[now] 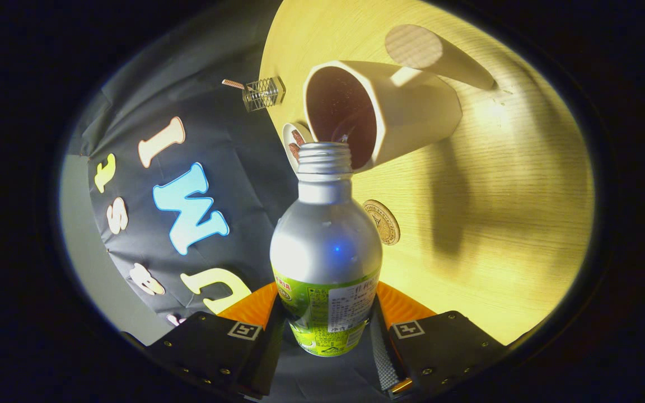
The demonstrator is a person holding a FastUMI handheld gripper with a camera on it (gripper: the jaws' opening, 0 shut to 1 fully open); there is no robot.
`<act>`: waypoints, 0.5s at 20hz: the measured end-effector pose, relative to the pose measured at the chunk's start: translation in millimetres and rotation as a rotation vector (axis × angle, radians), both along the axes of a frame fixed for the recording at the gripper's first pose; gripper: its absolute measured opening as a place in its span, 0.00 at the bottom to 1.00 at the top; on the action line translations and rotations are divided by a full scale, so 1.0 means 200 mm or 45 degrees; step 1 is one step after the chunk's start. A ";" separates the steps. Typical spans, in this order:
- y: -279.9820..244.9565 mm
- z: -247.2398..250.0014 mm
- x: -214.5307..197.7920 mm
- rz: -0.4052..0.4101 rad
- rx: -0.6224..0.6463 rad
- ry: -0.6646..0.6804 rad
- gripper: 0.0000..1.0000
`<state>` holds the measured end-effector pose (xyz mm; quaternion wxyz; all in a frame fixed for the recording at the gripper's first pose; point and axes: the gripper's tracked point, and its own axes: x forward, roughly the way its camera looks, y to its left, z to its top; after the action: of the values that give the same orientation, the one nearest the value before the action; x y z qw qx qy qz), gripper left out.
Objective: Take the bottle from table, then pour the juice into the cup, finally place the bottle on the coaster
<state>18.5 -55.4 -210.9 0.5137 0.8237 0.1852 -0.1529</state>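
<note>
Gripper fingers pinch a silver bottle by its green label, print too small to read; its uncapped mouth meets the white cup rim, a round coaster beyond.

- The gripper view rides on the gripper and looks forward along its two fingers, which rise from the bottom centre of the frame.
- It sits very near the bottle clamped between them, at frame centre.
- The camera is rolled sideways: the table fills the right half, the booth wall the left.
- The cup lies close beyond, upper centre.
</note>
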 end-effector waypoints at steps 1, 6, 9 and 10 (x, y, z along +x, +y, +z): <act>0.00 0.01 0.00 -0.004 0.008 0.000 0.70; -0.03 0.02 0.01 -0.024 0.049 0.012 0.70; -0.05 0.03 0.00 -0.040 0.077 0.019 0.70; -0.05 0.04 0.00 -0.046 0.090 0.018 0.70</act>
<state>19.1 -65.8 -203.6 0.4800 0.8435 0.1791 -0.1612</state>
